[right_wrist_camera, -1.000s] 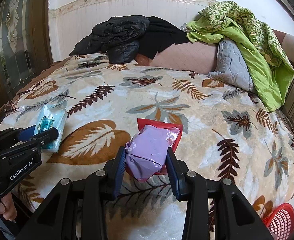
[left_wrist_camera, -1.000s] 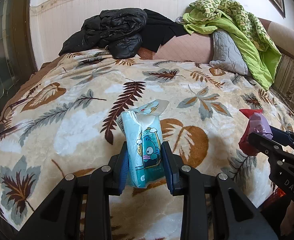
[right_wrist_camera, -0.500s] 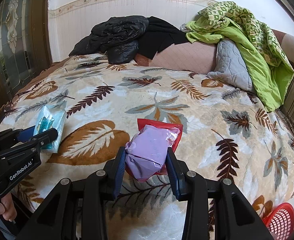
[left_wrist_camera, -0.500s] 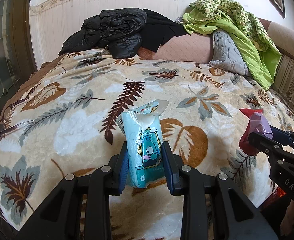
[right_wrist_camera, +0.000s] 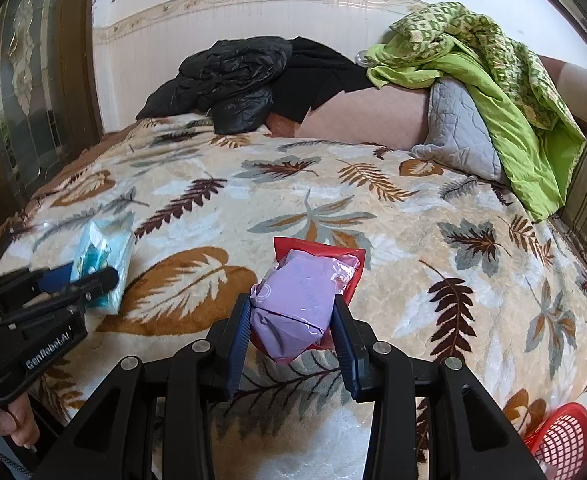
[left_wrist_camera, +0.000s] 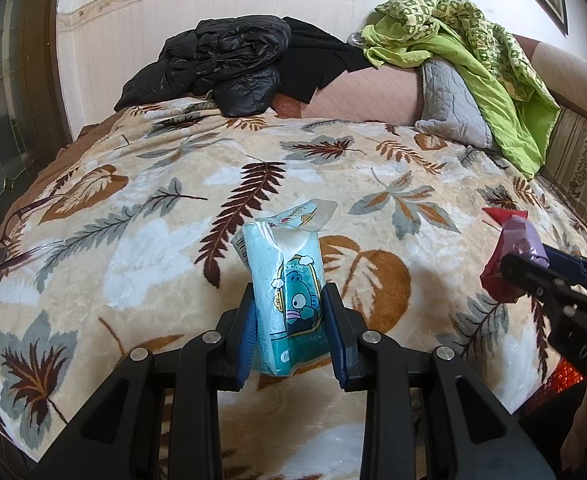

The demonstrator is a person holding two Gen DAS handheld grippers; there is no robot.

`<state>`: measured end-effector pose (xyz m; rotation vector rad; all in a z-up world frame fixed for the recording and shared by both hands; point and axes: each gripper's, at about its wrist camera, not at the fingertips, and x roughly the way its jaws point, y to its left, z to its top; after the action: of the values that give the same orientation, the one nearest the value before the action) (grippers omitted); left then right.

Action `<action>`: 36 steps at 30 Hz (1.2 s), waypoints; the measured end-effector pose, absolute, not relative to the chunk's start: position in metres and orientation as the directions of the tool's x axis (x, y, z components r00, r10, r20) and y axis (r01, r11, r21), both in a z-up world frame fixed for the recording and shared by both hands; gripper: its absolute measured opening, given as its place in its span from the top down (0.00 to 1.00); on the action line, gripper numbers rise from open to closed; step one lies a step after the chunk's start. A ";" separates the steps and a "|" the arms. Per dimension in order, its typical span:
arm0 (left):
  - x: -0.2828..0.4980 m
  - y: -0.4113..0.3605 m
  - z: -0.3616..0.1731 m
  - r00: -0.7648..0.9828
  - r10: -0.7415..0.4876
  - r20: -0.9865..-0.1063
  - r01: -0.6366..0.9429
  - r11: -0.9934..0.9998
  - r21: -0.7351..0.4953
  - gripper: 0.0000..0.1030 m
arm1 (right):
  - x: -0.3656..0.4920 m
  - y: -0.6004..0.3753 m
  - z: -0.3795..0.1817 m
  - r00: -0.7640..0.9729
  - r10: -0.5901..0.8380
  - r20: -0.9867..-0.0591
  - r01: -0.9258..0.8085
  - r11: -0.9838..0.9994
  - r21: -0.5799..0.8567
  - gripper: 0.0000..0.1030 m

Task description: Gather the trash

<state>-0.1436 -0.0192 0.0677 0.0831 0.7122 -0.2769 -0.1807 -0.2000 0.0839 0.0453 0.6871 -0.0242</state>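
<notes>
My left gripper (left_wrist_camera: 289,320) is shut on a teal tissue pack (left_wrist_camera: 289,296) with a cartoon print, held upright over the bed. The pack also shows in the right wrist view (right_wrist_camera: 101,264), with the left gripper (right_wrist_camera: 93,276) around it. My right gripper (right_wrist_camera: 291,328) is shut on a purple and red wrapper bundle (right_wrist_camera: 305,300), held just above the leaf-patterned blanket (right_wrist_camera: 373,220). In the left wrist view the bundle (left_wrist_camera: 513,252) and right gripper (left_wrist_camera: 533,264) sit at the far right.
A red basket (right_wrist_camera: 557,436) stands on the floor at the bed's lower right corner. Black jackets (left_wrist_camera: 221,68), a grey pillow (left_wrist_camera: 449,100) and a green quilt (left_wrist_camera: 493,64) are piled at the head of the bed. Glasses (left_wrist_camera: 9,236) lie at the left edge.
</notes>
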 end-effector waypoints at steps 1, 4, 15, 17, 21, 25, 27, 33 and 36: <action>-0.146 -0.023 0.069 0.723 -0.223 -0.654 0.283 0.959 -0.015 0.71 | -0.184 -0.206 0.087 0.777 0.002 -0.629 0.044 0.997 0.057 0.59; -0.153 -0.034 0.074 0.729 -0.232 -0.644 0.298 0.954 -0.007 0.71 | -0.192 -0.216 0.094 0.786 0.015 -0.618 0.060 0.993 0.100 0.59; -0.180 -0.067 0.087 0.723 -0.276 -0.634 0.375 0.927 0.024 0.71 | -0.245 -0.250 0.107 0.789 0.039 -0.613 0.106 0.975 0.198 0.59; -0.185 -0.071 0.088 0.722 -0.282 -0.632 0.387 0.921 0.032 0.71 | -0.255 -0.258 0.110 0.792 0.037 -0.609 0.118 0.970 0.213 0.59; -0.195 -0.083 0.093 0.719 -0.299 -0.627 0.415 0.909 0.043 0.71 | -0.271 -0.271 0.113 0.795 0.026 -0.606 0.145 0.962 0.231 0.59; -0.203 -0.093 0.097 0.715 -0.317 -0.623 0.443 0.895 0.053 0.71 | -0.286 -0.282 0.113 0.796 0.015 -0.605 0.170 0.954 0.247 0.59; -0.208 -0.099 0.100 0.713 -0.327 -0.620 0.457 0.888 0.056 0.71 | -0.291 -0.288 0.113 0.797 0.010 -0.603 0.181 0.950 0.255 0.59; -0.218 -0.119 0.107 0.702 -0.363 -0.612 0.504 0.861 0.067 0.71 | -0.309 -0.306 0.115 0.802 -0.016 -0.597 0.224 0.935 0.276 0.59; -0.224 -0.133 0.112 0.688 -0.391 -0.612 0.536 0.842 0.064 0.71 | -0.318 -0.318 0.114 0.801 -0.032 -0.598 0.248 0.926 0.283 0.59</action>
<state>-0.2241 -0.1331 0.1119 0.2463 0.6234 -0.5246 -0.3177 -0.3178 0.1143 0.3611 0.6267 -0.1535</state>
